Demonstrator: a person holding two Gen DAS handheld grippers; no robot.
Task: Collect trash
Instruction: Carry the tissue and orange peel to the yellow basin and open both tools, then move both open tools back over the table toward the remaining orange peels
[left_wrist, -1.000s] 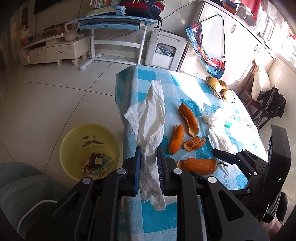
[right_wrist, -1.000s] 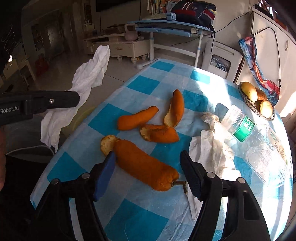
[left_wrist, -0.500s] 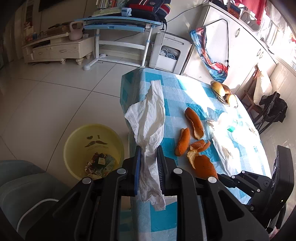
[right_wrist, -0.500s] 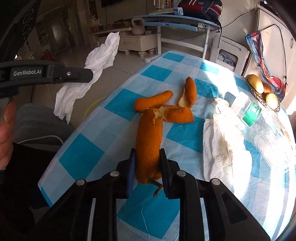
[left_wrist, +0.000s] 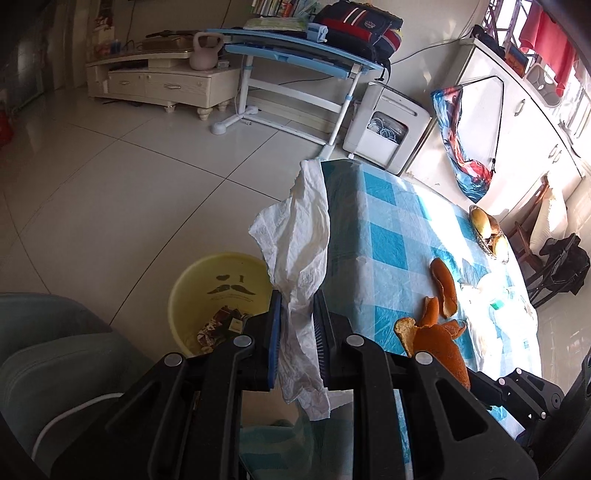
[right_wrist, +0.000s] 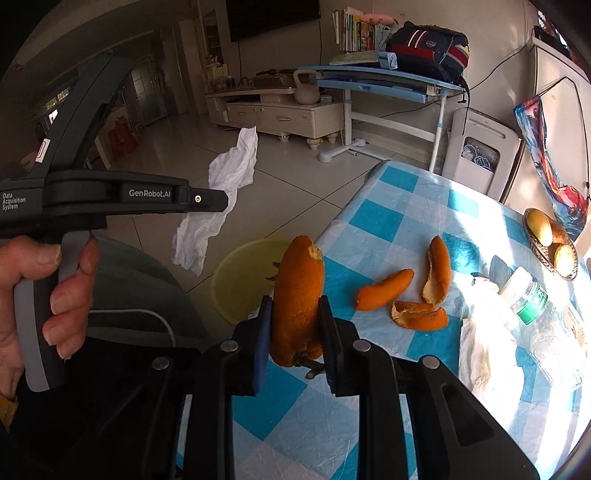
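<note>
While your left gripper (left_wrist: 297, 321) pinches the white tissue (left_wrist: 299, 251) beside the yellow bin (left_wrist: 192, 291), your right gripper (right_wrist: 295, 325) clamps a large orange peel (right_wrist: 297, 295) above the checkered tablecloth (right_wrist: 388, 221).

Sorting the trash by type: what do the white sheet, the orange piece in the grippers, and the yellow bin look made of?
White sheet: likely thin tissue paper, matte and crumpled. Orange piece: fruit peel, dimpled skin, pale pith. Yellow bin: probably plastic, smooth and slightly glossy.

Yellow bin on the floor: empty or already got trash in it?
Not empty. The left wrist view shows the yellow bin upright, holding a small pile of wrappers at its bottom.
</note>
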